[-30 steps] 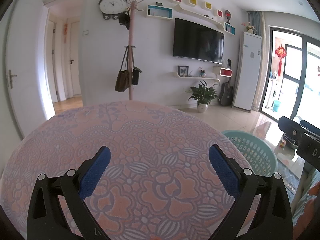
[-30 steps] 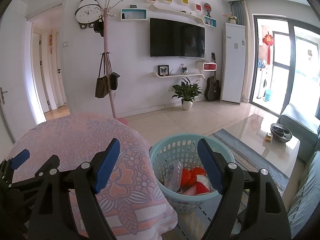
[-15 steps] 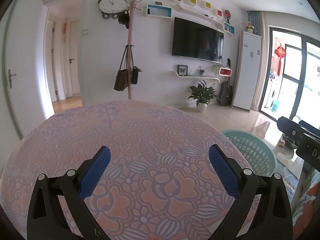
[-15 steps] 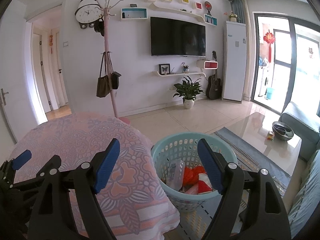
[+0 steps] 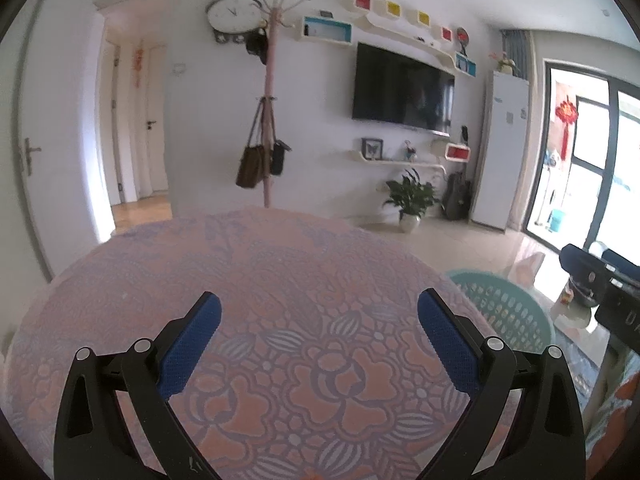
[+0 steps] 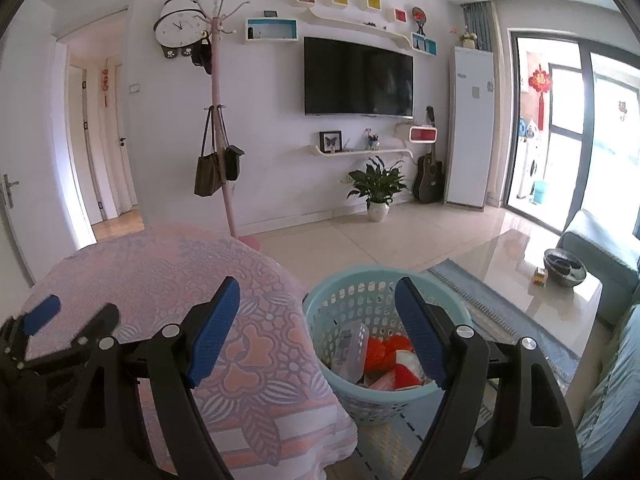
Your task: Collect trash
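Trash (image 6: 384, 356) fills the basket (image 6: 340, 292) beside the table's edge (image 6: 296, 292).

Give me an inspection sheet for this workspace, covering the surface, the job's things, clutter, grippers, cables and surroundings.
Surface: round table under a pink floral cloth; no trash seen on the part in view.
Job's things: teal basket on the floor beside the table, holding a clear plastic container and orange-red trash.
Clutter: nothing seen.
Grippers: left gripper open, empty, over the table; right gripper open, empty, above the table edge and basket.
Cables: nothing seen.
Surroundings: coat rack, wall TV, potted plant, guitar, glass coffee table.
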Demonstrator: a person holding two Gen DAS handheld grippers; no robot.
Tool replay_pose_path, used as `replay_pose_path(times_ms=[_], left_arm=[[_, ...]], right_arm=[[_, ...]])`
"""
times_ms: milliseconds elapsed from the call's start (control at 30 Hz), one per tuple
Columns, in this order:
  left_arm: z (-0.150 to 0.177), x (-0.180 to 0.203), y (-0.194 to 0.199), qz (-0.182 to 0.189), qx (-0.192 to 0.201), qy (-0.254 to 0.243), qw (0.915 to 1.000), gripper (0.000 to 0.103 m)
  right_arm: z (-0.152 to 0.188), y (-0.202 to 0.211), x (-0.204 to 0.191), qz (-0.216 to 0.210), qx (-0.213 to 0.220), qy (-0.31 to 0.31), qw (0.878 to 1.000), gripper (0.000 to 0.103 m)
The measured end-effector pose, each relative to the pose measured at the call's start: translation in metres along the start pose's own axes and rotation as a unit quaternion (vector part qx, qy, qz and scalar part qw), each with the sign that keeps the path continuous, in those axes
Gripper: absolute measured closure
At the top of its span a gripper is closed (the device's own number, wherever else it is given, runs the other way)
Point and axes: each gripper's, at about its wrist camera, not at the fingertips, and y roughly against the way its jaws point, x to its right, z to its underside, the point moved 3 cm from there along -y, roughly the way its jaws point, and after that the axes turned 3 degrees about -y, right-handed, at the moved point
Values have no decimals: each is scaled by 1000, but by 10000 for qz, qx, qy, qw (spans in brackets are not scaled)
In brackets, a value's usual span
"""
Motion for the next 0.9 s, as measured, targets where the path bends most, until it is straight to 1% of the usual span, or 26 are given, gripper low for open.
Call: replay_pose_path(times_ms=[67, 100, 267, 367, 500, 567, 667, 800, 900], left_arm=[[-4, 0, 9, -196, -10, -82, 9998, 8], [-6, 1, 12, -193, -20, -114, 9997, 8], [-12, 6, 41, -261, -62, -369, 9990, 8], [-11, 5, 57, -198, -37, -348, 9992, 8], [-10, -2, 66, -247, -121, -238, 9993, 7], [-7, -8, 72, -428, -91, -205, 9988, 7], [-5, -15, 80, -582, -22, -217, 9981, 7], [-5, -28, 79, -505, -198, -121, 9985, 7], [-4, -34, 82, -465, -200, -64, 9987, 7]], right_arm=[[-2, 2, -2, 193, 0, 95, 9998, 27], [-2, 3, -4, 229, -13, 131, 9997, 27], [-2, 16, -11, 84, 45, 131, 9999, 27], [-2, 24, -17, 95, 62, 194, 9997, 27], [-3, 29, -21, -65, 14, 169, 9998, 27], [-3, 32, -24, -101, 10, 199, 9997, 27], [-2, 35, -29, -100, 18, 275, 9996, 27], [0, 36, -34, -169, -53, 272, 9995, 27], [2, 38, -37, -192, -60, 319, 9993, 27]])
